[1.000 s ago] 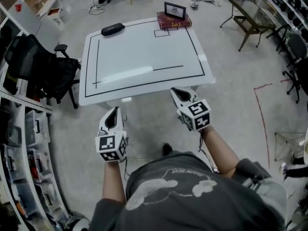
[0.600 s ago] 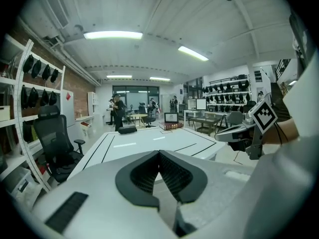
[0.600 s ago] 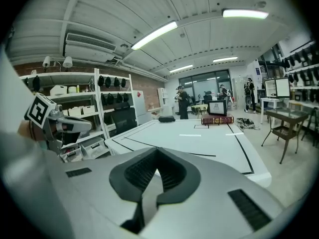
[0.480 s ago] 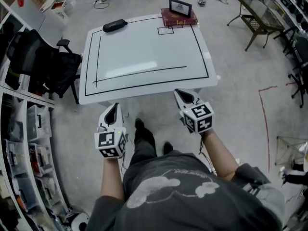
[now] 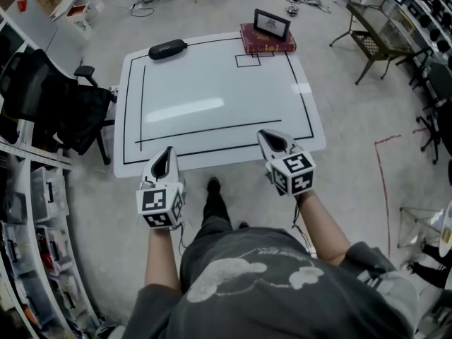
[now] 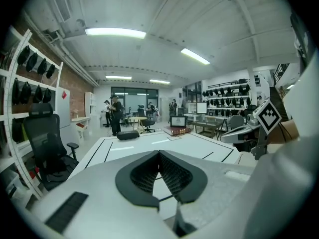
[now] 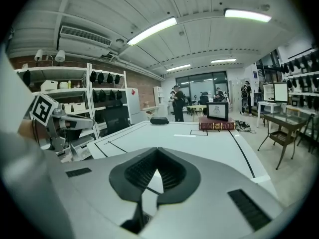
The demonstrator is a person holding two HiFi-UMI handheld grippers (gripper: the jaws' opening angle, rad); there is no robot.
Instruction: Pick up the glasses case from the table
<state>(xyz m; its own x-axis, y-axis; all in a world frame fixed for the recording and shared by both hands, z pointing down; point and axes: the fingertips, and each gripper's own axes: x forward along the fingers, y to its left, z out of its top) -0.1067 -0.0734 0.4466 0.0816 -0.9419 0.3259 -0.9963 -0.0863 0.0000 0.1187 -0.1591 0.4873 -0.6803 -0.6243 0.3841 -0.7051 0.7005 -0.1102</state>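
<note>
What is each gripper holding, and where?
Nothing: left gripper and right gripper are shut, empty; the black oblong glasses case lies untouched, far across the white table.

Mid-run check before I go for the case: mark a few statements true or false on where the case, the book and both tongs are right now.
1. The glasses case lies at the far left corner of the table. True.
2. The left tongs are clamped on the glasses case. False: they are shut on nothing, over the table's near edge, well apart from the case.
3. A picture frame stands on the book at the far right corner. True.
4. The right tongs are wide open. False: their jaws are together and hold nothing.
</note>
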